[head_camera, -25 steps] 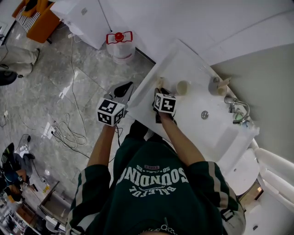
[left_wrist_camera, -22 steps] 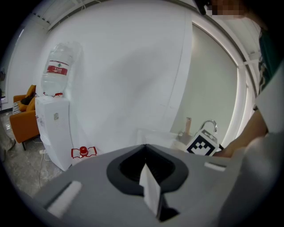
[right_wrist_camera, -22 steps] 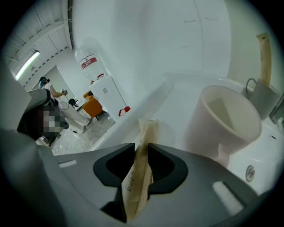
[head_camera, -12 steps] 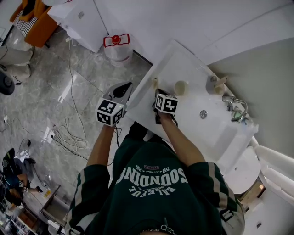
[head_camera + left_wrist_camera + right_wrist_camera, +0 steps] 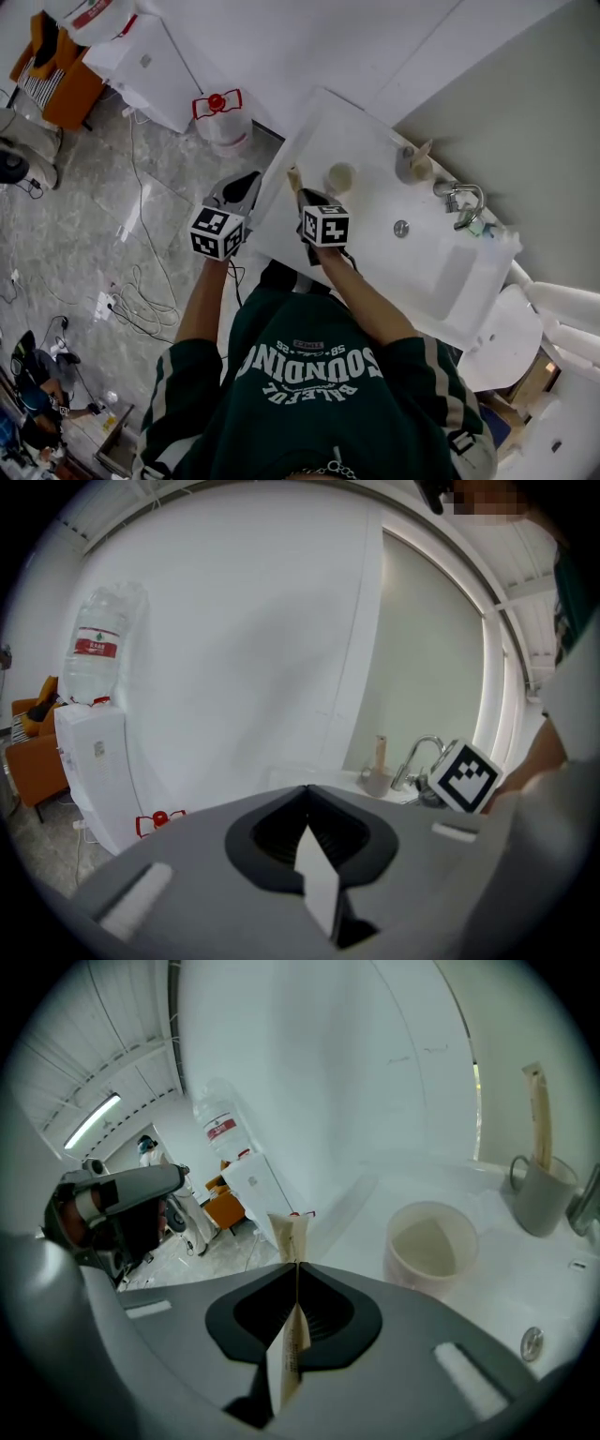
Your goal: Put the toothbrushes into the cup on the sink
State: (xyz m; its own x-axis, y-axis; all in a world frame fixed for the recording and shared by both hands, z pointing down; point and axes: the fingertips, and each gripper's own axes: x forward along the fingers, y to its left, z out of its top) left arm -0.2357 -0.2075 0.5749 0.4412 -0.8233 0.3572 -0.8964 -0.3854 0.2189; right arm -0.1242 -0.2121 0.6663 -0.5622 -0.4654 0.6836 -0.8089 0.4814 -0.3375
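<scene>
My right gripper (image 5: 303, 194) (image 5: 298, 1266) is shut on a paper-wrapped toothbrush (image 5: 287, 1234), whose beige end (image 5: 294, 176) sticks out past the jaws over the sink's left rim. The cream cup (image 5: 339, 177) (image 5: 431, 1241) stands empty on the sink, just right of that end and apart from it. Off the sink's left edge, over the floor, hangs my left gripper (image 5: 249, 178) (image 5: 307, 788), jaws shut at the tip. A white sliver shows low between them; I cannot tell what it is.
A grey mug (image 5: 409, 165) (image 5: 541, 1195) holding a beige toothbrush (image 5: 537, 1108) stands on the white sink (image 5: 431, 272) beside the tap (image 5: 458, 200). The drain (image 5: 401, 228) lies mid-basin. A water bottle (image 5: 218, 118), a white dispenser (image 5: 141, 58) and cables (image 5: 141, 281) are on the floor at left.
The head view has swung, so everything sits further left and higher. Both grippers keep their places relative to the sink; the right one still holds the toothbrush beside the cup.
</scene>
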